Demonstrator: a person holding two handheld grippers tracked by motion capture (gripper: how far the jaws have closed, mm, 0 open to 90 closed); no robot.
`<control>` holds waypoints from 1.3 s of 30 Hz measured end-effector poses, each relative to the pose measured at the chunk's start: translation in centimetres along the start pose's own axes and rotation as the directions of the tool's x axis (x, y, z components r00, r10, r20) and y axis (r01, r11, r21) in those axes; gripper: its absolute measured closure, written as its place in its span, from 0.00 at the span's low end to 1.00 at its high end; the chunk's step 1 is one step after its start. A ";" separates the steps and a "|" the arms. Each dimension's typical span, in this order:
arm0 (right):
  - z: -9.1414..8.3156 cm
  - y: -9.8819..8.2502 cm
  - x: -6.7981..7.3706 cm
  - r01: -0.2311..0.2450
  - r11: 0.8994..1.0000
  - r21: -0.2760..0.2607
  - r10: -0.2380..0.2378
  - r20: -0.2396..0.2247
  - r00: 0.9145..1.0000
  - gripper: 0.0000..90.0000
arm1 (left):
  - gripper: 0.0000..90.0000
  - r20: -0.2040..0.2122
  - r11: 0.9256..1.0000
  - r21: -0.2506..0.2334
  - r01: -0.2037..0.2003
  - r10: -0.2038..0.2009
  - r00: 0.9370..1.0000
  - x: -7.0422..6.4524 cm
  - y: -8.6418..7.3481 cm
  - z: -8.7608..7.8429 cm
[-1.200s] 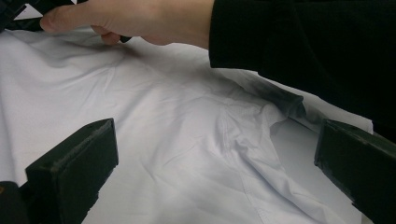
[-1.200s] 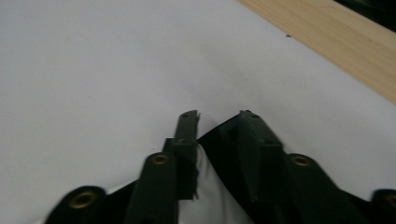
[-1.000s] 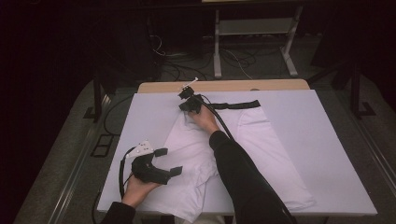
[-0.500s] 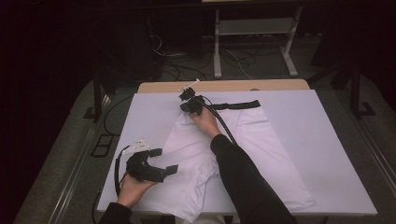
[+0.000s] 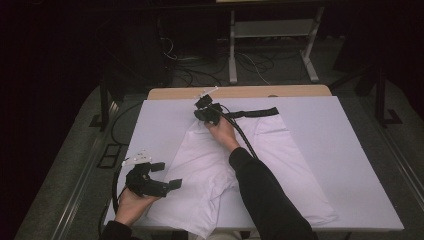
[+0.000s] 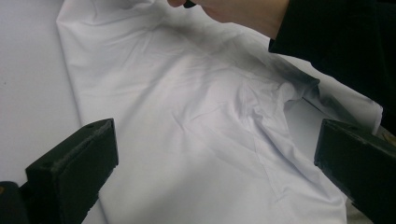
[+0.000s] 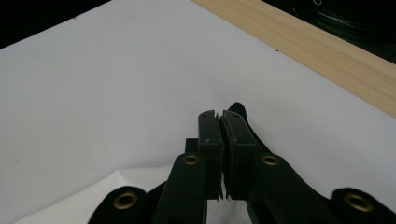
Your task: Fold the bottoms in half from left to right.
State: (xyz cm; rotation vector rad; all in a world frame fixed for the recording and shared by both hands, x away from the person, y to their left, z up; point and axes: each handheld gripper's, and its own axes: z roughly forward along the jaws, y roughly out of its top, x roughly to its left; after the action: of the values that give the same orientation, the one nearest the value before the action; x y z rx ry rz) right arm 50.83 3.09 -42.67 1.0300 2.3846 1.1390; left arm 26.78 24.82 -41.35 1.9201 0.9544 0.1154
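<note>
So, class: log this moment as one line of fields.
right gripper: shut on black waistband | left gripper: open above white cloth shorts | white table cover: shorts flat

A dim lab or recording studio rather than a home: a lone table under a white sheet with a wooden strip along its far edge, loose cables on the grey floor, and a bare metal stand behind in the dark
</note>
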 end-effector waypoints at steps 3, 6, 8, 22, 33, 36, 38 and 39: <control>-0.3 0.0 0.1 -0.001 1.000 -0.006 0.001 -0.002 1.000 0.95 | 0.00 0.003 1.000 0.016 0.016 -0.016 1.000 0.2 -0.3 -0.2; -0.4 -0.1 0.2 0.004 1.000 -0.012 -0.004 -0.001 1.000 0.95 | 0.00 0.003 0.999 0.026 0.033 -0.033 0.999 0.4 -0.6 -0.5; -0.5 -0.2 0.3 0.000 1.000 -0.017 0.000 -0.008 1.000 0.95 | 0.00 0.001 0.999 0.033 0.041 -0.041 0.999 0.5 -0.8 -0.7; -0.7 -0.9 0.3 0.000 1.000 -0.030 -0.001 -0.013 1.000 0.95 | 0.00 -0.004 0.991 0.098 0.087 -0.087 0.996 1.1 -2.7 -1.0; -1.0 -0.9 0.3 0.001 0.999 -0.040 -0.002 -0.009 1.000 0.95 | 0.00 -0.007 0.984 0.111 0.141 -0.141 0.990 1.5 -3.8 -2.4; -1.0 -0.9 0.3 -0.002 0.999 -0.042 0.001 -0.011 1.000 0.95 | 0.00 -0.004 0.980 0.126 0.157 -0.157 0.988 1.6 -4.2 -2.7; -1.0 -0.9 0.4 -0.001 0.999 -0.039 0.000 -0.012 1.000 0.95 | 0.00 -0.007 0.978 0.133 0.159 -0.159 0.987 1.6 -4.5 -2.9; -1.0 -0.9 0.4 0.002 0.999 -0.039 -0.002 -0.010 1.000 0.95 | 0.00 -0.006 0.978 0.133 0.163 -0.164 0.986 1.5 -4.6 -3.0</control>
State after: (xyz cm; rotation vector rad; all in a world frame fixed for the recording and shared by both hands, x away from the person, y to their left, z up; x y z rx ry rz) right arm 49.57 2.41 -42.72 1.0114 2.3610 1.1873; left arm 23.84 29.10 -43.82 1.9525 1.1371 -0.0504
